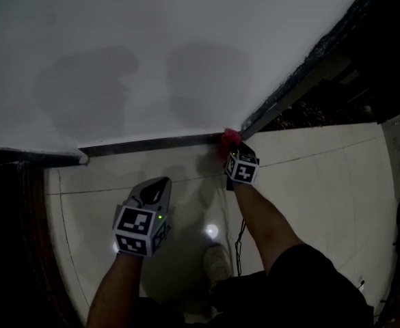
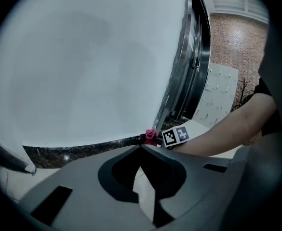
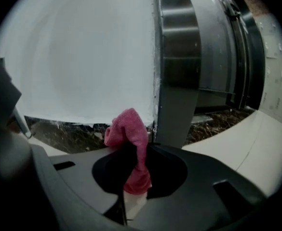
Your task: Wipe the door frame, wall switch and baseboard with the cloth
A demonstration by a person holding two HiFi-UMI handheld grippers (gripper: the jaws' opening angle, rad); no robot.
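Observation:
A pink cloth point(image 1: 229, 139) point(image 3: 129, 130) is pinched in my right gripper point(image 1: 233, 153) point(image 3: 134, 150), which is shut on it. The cloth's free end presses against the corner where the dark marbled baseboard point(image 1: 152, 144) point(image 3: 68, 134) meets the metal door frame point(image 1: 282, 98) point(image 3: 177, 81). My left gripper point(image 1: 157, 186) point(image 2: 141, 147) hangs over the floor to the left, shut and holding nothing, a short way off the baseboard point(image 2: 83, 148). From there the cloth point(image 2: 151, 136) shows as a small pink lump beside the right marker cube. No wall switch is in view.
The white wall point(image 1: 152, 60) fills the upper part of the head view. The pale tiled floor point(image 1: 309, 176) carries a bright lamp reflection. A person's shoe point(image 1: 217, 262) stands just behind the grippers. At the left the baseboard ends at a wall corner point(image 1: 82, 158).

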